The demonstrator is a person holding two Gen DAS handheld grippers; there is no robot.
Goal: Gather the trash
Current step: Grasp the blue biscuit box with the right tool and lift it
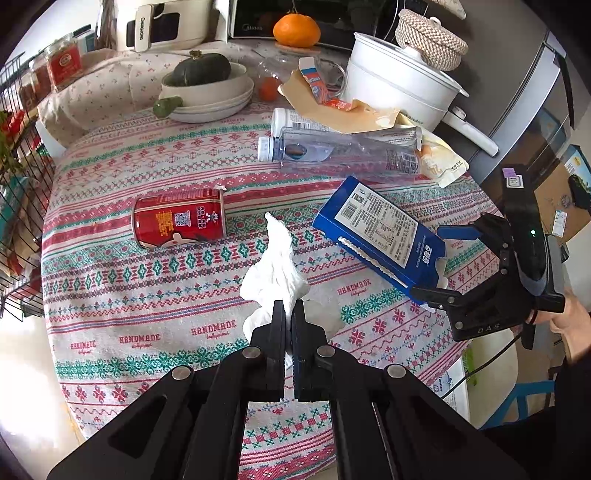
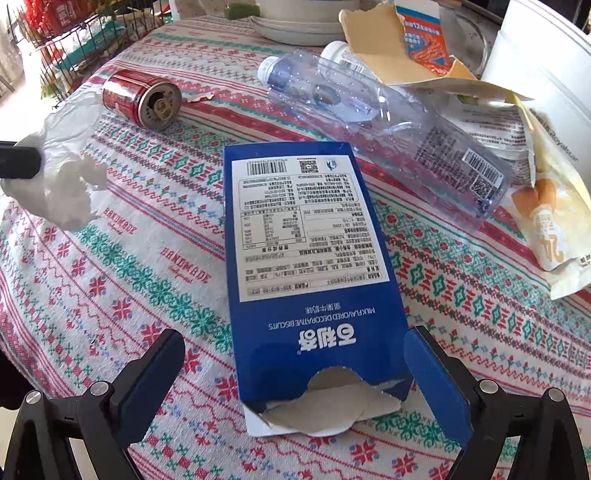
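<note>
Left fingers [image 1: 288,308] pinch white tissue [image 1: 275,266]; right fingers [image 2: 295,373] spread wide around blue biscuit box [image 2: 306,258].

Orange [image 1: 296,30] by microwave [image 1: 295,18]; squash [image 1: 202,68] in bowl [image 1: 207,88]; white pot [image 1: 402,83] right

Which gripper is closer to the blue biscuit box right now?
Right. The right gripper straddles the blue biscuit box's torn end, jaws open; the left gripper holds crumpled tissue off to its side.

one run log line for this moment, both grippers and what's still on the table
left gripper: shut on tissue | right gripper: open around biscuit box end, no grip | left lying: red can, clear bottle
</note>
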